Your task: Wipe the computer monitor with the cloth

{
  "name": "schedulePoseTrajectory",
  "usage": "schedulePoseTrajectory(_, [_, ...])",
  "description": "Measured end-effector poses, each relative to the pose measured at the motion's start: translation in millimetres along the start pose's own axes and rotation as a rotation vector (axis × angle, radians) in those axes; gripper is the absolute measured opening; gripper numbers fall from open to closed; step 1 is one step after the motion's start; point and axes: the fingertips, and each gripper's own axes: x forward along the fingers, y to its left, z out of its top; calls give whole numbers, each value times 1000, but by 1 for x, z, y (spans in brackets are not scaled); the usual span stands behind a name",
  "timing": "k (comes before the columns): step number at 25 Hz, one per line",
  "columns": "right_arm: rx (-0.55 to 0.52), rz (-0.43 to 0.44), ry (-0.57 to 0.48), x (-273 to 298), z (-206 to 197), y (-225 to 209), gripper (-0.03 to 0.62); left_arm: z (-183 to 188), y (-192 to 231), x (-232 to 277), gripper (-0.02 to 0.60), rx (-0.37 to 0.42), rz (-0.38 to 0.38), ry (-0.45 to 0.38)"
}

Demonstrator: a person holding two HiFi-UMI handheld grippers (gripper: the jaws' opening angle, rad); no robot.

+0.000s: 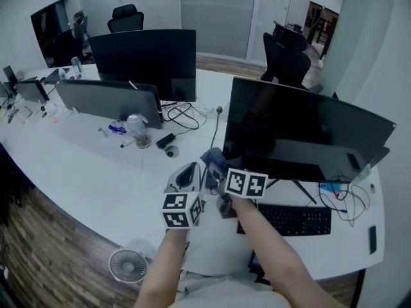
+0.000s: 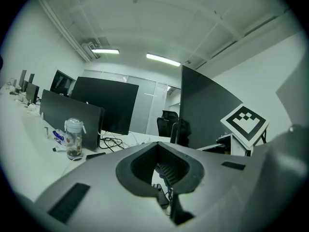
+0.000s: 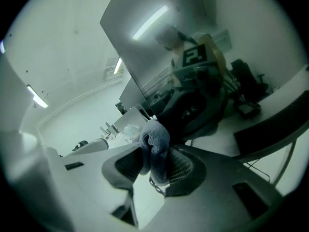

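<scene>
Right gripper [image 3: 153, 154] has its jaws pinching a grey cloth [image 3: 155, 144], held right by the lower left corner of the monitor [image 1: 308, 124]. Left gripper [image 2: 157, 145] hangs beside it over the worktop [image 1: 83, 165], jaws pressed together, nothing in them.

No words, brands or numbers can be read. The left cube [image 1: 182, 210] and right cube [image 1: 246, 183] carry only black-and-white square patterns; the keyboard [image 1: 292, 220] legends are too small to read.

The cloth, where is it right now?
The cloth is clamped in the right gripper, near the centre of the head view, held up by the lower left corner of the nearest monitor.
</scene>
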Motion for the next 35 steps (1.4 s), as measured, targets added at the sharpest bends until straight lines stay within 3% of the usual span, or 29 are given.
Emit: schedulePoseTrajectory(35, [-108, 37, -75, -27, 63, 39, 121, 55, -27, 0, 8, 88, -39, -68])
